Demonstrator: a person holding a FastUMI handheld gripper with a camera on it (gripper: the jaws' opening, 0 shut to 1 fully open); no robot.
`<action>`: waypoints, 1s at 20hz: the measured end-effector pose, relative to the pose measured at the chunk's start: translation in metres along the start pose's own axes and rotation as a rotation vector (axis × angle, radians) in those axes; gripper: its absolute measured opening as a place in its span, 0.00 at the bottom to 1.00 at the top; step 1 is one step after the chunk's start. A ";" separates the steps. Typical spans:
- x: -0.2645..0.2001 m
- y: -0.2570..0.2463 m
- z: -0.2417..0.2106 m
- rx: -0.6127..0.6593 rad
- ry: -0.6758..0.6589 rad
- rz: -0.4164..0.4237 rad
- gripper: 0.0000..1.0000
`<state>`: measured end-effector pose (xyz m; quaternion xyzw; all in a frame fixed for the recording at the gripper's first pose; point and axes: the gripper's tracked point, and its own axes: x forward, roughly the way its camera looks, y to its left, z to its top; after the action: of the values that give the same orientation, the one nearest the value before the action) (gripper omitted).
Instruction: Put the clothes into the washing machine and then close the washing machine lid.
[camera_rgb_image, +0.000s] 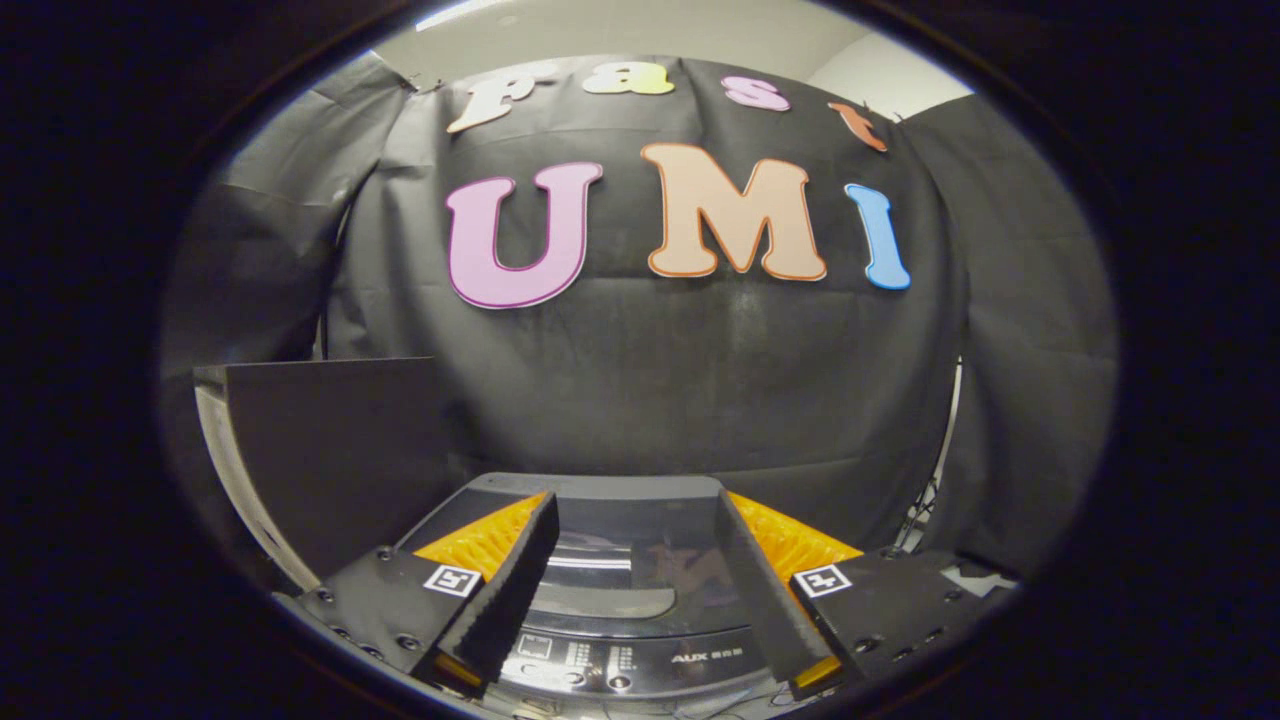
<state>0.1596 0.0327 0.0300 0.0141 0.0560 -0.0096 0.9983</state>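
Note:
The dark grey washing machine sits low, just below and ahead of the fingers, its glossy lid lying flat and shut over the tub. Its control panel with small buttons is nearest me, between the finger bases. My gripper hovers above the lid, open, with nothing between its black fingers, which carry orange backs. No clothes are visible here.
A tall dark box or panel stands to the left of the machine, close beside it. Black cloth forms the booth wall right behind the machine. A thin stand or cables hang at the right of the cloth.

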 end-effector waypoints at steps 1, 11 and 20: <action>-0.006 -0.003 -0.007 -0.001 0.004 0.002 0.98; -0.073 -0.007 -0.056 0.017 -0.023 0.097 0.98; -0.111 -0.017 -0.098 0.081 -0.004 0.100 0.96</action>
<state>0.0375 0.0206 -0.0558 0.0571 0.0529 0.0379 0.9962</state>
